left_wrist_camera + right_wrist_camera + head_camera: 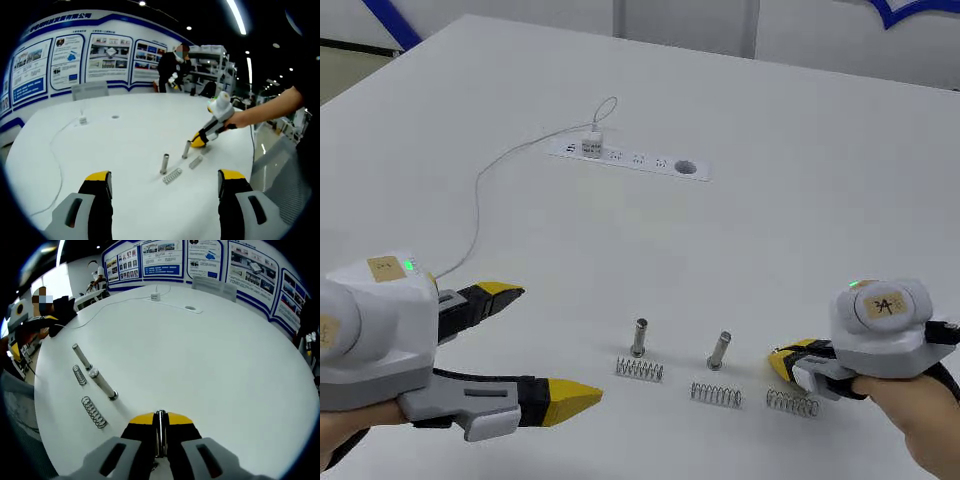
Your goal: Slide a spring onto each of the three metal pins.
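Right gripper [786,363] clenched on silver metal pin [160,437]; left gripper [548,345] released. Zero done: three coiled wire springs [716,394] loose on white counter [770,240], two pins [640,336] bare.

Bright, even overhead light, white table [770,230] mildly glary, faint soft shadow beside a standing pin [639,338], ceiling strip lights [239,17] flaring upper right, fisheye edges bent, centre sharp.

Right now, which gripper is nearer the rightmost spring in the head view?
Right. The right gripper, shut on a pin, has its tips right beside the rightmost spring; the left gripper hangs open far to that spring's left.
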Action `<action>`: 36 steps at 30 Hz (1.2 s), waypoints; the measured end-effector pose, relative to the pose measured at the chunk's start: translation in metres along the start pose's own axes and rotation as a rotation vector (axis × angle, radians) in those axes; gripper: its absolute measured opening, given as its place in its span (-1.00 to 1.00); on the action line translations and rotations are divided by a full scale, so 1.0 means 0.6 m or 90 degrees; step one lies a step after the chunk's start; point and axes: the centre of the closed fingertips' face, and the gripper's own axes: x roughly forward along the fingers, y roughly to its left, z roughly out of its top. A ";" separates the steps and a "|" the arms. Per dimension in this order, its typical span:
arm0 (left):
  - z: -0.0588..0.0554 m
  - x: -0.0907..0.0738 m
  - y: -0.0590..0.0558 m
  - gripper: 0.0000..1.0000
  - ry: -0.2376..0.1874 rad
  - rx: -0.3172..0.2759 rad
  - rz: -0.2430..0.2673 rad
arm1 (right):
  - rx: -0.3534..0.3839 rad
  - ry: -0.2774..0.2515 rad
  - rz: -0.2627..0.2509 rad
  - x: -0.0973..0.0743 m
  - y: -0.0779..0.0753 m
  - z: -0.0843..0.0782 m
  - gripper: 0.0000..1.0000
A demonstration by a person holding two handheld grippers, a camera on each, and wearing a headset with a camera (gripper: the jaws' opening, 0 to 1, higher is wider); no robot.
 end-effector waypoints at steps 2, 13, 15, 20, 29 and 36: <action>0.000 -0.001 -0.001 0.79 -0.002 -0.003 -0.001 | 0.001 -0.001 0.001 -0.001 0.002 0.000 -0.85; -0.001 0.002 -0.004 0.80 0.000 0.000 -0.003 | -0.009 -0.022 -0.006 -0.019 -0.005 0.013 -0.85; 0.002 0.003 -0.005 0.79 -0.002 -0.001 -0.003 | -0.010 -0.025 -0.007 -0.021 -0.007 0.015 -0.85; 0.006 0.005 -0.010 0.79 -0.004 0.004 -0.008 | -0.010 -0.035 -0.007 -0.028 -0.009 0.018 -0.85; 0.005 0.003 -0.012 0.79 -0.004 0.005 -0.008 | -0.008 -0.052 -0.009 -0.037 -0.007 0.024 -0.86; 0.007 0.001 -0.011 0.79 -0.007 0.005 -0.006 | -0.008 -0.064 -0.011 -0.042 -0.008 0.026 -0.86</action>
